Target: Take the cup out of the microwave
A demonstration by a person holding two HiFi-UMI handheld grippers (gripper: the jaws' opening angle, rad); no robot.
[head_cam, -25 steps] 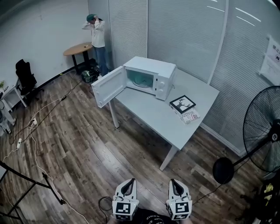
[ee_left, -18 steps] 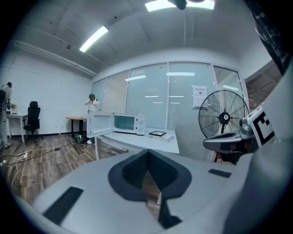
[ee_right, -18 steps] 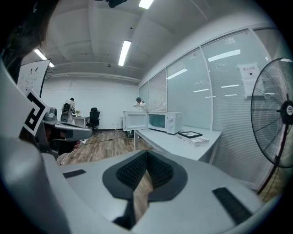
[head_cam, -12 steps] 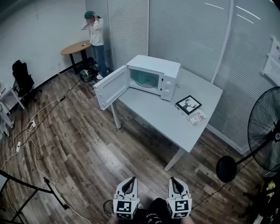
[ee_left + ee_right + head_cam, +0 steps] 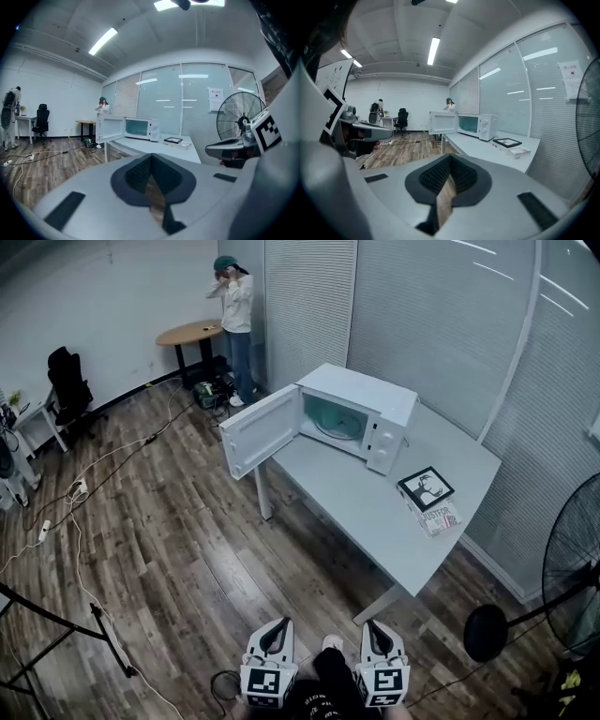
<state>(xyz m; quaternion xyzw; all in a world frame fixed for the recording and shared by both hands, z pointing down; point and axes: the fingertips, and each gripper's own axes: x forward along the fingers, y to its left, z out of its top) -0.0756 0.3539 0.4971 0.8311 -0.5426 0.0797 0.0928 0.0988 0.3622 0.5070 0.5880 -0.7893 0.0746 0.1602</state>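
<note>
A white microwave (image 5: 361,413) stands on a pale grey table (image 5: 375,512), its door (image 5: 261,430) swung wide open to the left. Its greenish inside shows only a glass turntable; I cannot make out a cup. My left gripper (image 5: 275,634) and right gripper (image 5: 377,634) sit side by side at the bottom of the head view, far from the table, both shut and empty. In the left gripper view the microwave (image 5: 140,128) is small beyond the closed jaws of the left gripper (image 5: 151,157). The right gripper view shows the microwave (image 5: 480,125) ahead of the right gripper (image 5: 450,158).
A framed picture (image 5: 427,488) and a book (image 5: 437,517) lie on the table's right end. A standing fan (image 5: 572,568) is at the right. A person (image 5: 234,306) stands by a round table (image 5: 192,332). Cables (image 5: 75,521) and tripod legs (image 5: 56,634) cross the wooden floor at the left.
The table and microwave have slid right and lower in the head view and look nearer. Both grippers stay shut at the bottom edge.
</note>
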